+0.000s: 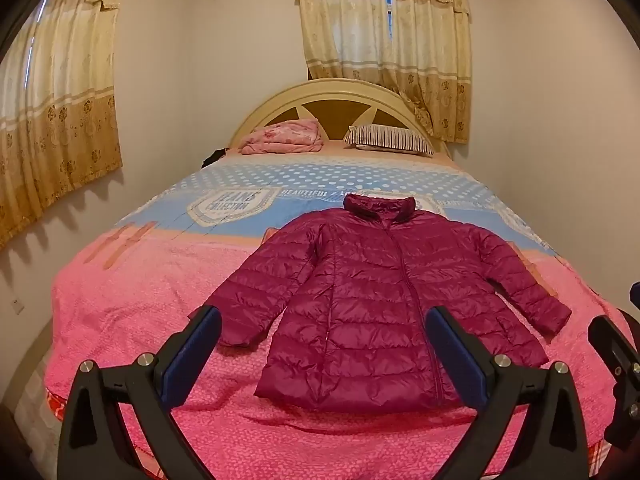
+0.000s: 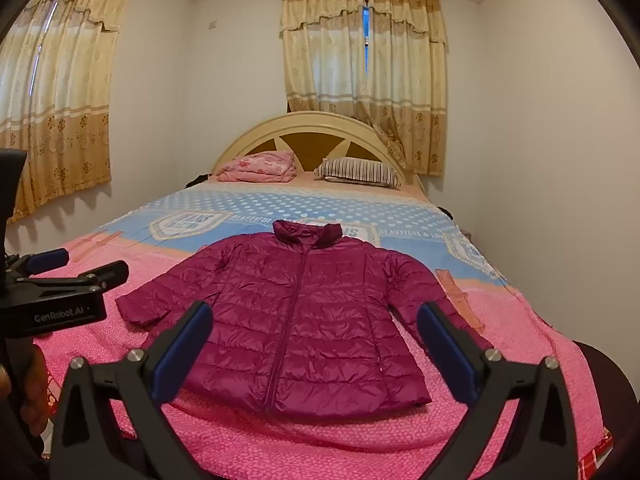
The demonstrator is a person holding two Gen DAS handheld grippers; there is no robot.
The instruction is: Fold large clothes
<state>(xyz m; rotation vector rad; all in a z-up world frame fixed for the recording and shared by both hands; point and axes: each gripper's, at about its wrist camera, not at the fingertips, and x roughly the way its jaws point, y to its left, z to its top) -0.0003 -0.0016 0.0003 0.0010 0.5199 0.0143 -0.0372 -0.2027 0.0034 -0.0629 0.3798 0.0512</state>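
The magenta puffer jacket (image 1: 372, 304) lies flat, zipped, on the pink blanket (image 1: 132, 300) of the bed, collar toward the headboard (image 2: 316, 128). My left gripper (image 1: 322, 348) and right gripper (image 2: 314, 340) hover before its hem, fingers wide apart, holding nothing.

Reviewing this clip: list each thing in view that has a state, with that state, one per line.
Puffer jacket: spread flat on the bed, front up, zipped, sleeves out, unfolded.
Left hand-held gripper: open, holds nothing.
Right hand-held gripper: open, holds nothing.
Pink quilt: folded, by the headboard.
Striped pillow: lying flat at the headboard.
Curtains: drawn, with a narrow gap.
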